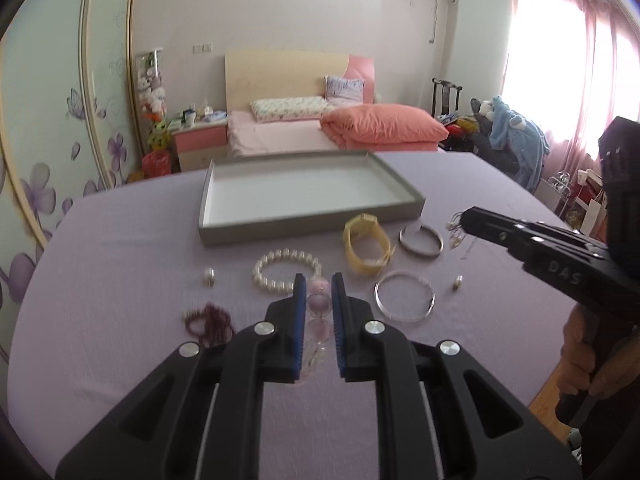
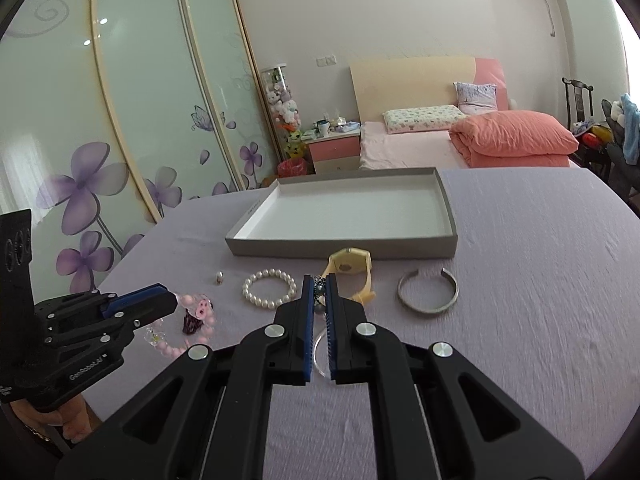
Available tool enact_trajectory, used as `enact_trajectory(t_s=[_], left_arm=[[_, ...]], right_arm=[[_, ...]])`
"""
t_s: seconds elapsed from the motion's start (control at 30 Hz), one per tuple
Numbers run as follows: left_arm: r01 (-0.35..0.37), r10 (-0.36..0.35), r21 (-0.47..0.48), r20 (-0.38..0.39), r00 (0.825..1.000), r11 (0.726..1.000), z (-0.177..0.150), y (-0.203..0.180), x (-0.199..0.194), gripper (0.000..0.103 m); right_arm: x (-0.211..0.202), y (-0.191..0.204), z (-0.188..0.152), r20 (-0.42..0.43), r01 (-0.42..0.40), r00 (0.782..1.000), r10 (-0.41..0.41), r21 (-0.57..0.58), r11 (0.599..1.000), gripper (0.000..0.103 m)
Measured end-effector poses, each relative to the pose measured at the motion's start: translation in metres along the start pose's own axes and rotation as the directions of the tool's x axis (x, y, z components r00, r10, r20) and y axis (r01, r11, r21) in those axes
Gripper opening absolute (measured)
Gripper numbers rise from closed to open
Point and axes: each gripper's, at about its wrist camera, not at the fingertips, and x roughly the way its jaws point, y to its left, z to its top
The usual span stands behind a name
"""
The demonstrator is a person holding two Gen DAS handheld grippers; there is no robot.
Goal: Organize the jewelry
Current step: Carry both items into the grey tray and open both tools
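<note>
Left gripper (image 1: 319,280): closest to its camera. Its fingers (image 1: 300,292) stand a little apart around the pink bead bracelet (image 1: 319,302), which sits in the gap. I think it is about to pinch it; I cannot tell if it is gripping yet.
Right gripper (image 2: 319,282): its fingers (image 2: 307,292) are narrow, pinched on a dark beaded chain (image 2: 319,290) that hangs a bit above the purple surface (image 2: 520,300).
Tray (image 2: 340,249): grey outside, white inside, nothing in it. It waits at the far side, so I guess the jewelry goes there.
Still on the surface: a white pearl bracelet (image 2: 269,289), a yellow watch (image 2: 352,268), a silver cuff (image 2: 428,292), a thin silver bangle (image 1: 404,297), dark red beads (image 1: 210,322).
Look: the pink bracelet has round, shiny, see-through beads.
</note>
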Motion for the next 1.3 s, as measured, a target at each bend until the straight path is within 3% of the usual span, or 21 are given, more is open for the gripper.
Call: enact_trajectory(t_s=[0.23, 0.43, 0.53, 0.67, 0.77, 0.97, 1.3], left_arm=[[0.025, -0.024, -0.030, 0.050, 0.998, 0.999, 0.055, 0.013, 0.005, 0.013], [0.017, -0.015, -0.045, 0.059, 0.998, 0.999, 0.116, 0.029, 0.039, 0.013], [0.003, 0.001, -0.065, 0.067, 0.998, 0.998, 0.136, 0.040, 0.061, 0.013], [-0.006, 0.010, -0.096, 0.043, 0.999, 0.995, 0.157, 0.056, 0.102, 0.013], [-0.022, 0.023, -0.108, 0.017, 1.000, 0.994, 0.168, 0.064, 0.134, 0.013], [-0.045, 0.043, -0.135, -0.016, 0.999, 0.990, 0.178, 0.078, 0.181, 0.013], [-0.069, 0.055, -0.182, -0.079, 0.995, 0.981, 0.175, 0.101, 0.241, 0.013]], right_arm=[[0.018, -0.011, 0.041, 0.018, 0.015, 1.000, -0.014, -0.016, 1.000, 0.006], [0.053, -0.028, 0.081, 0.002, 0.016, 1.000, -0.016, 0.002, 1.000, 0.006], [0.082, -0.040, 0.096, -0.029, 0.027, 0.999, -0.026, 0.021, 0.999, 0.006], [0.136, -0.057, 0.103, -0.144, 0.029, 0.989, -0.019, 0.073, 0.997, 0.006], [0.174, -0.068, 0.106, -0.215, 0.057, 0.976, -0.036, 0.096, 0.994, 0.006], [0.220, -0.086, 0.118, -0.262, 0.117, 0.962, -0.082, 0.120, 0.986, 0.006], [0.250, -0.094, 0.116, -0.313, 0.186, 0.938, -0.148, 0.094, 0.978, 0.006]])
